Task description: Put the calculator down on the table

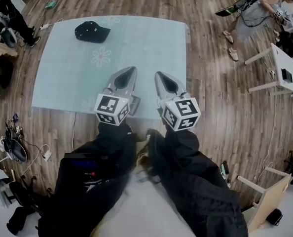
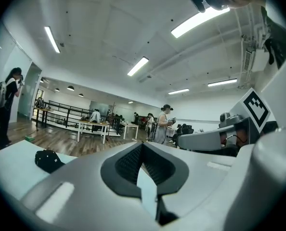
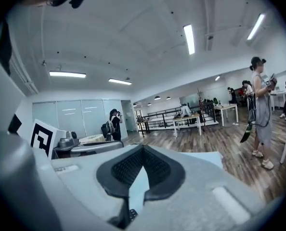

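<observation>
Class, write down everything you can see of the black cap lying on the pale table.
The black cap looks like a soft fabric baseball cap, plain black, with a rounded crown and a short peak. It lies by itself near the far left corner of the pale, flower-printed table, seemingly crown up and slightly slumped. Only the table touches it.

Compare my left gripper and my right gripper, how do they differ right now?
In the head view the left gripper leans rightward toward its tip, the right gripper leftward. The left gripper's cube shows a different marker pattern from the right gripper's cube. The black cap shows in the left gripper view, not the right gripper view. Both are shut, empty, above the pale blue surface.
</observation>
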Demonstrator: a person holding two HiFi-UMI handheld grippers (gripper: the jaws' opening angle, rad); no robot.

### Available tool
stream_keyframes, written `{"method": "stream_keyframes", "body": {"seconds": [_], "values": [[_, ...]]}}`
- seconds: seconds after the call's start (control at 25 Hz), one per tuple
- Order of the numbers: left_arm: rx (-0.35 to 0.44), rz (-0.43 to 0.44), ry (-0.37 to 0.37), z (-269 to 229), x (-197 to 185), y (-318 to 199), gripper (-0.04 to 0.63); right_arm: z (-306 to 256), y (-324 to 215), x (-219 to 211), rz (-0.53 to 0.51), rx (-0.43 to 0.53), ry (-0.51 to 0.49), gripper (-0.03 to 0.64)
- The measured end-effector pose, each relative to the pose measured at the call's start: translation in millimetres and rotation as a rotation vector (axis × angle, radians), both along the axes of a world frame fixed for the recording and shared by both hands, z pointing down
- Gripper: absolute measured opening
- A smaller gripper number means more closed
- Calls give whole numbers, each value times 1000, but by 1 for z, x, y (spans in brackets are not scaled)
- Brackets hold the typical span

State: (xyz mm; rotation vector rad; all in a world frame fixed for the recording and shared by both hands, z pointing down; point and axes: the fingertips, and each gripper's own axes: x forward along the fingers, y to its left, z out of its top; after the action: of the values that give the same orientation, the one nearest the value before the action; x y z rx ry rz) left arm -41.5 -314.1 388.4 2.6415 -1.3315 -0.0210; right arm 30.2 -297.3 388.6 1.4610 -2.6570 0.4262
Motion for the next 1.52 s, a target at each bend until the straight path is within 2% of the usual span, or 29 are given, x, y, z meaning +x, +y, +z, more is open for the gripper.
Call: {"method": "stream_keyframes", "body": {"seconds": [0.32, 0.68, 0.88, 1.24, 1.52], "values": [[87, -7, 21, -58, 8, -11, -2, -60, -9, 6, 10, 148, 2, 2], [129, -6, 41, -90, 8, -7, -2, -96, -10, 6, 13, 240, 0, 2], [159, -12, 36, -98, 2, 1, -2, -104, -9, 2, 13, 260, 5, 2], [149, -38, 42, -94, -9, -2, -2, -100, -12, -16, -54, 252, 21, 2], [150, -33, 41, -93, -12, -1, -2, -104, -8, -26, -88, 282, 32, 2]]}}
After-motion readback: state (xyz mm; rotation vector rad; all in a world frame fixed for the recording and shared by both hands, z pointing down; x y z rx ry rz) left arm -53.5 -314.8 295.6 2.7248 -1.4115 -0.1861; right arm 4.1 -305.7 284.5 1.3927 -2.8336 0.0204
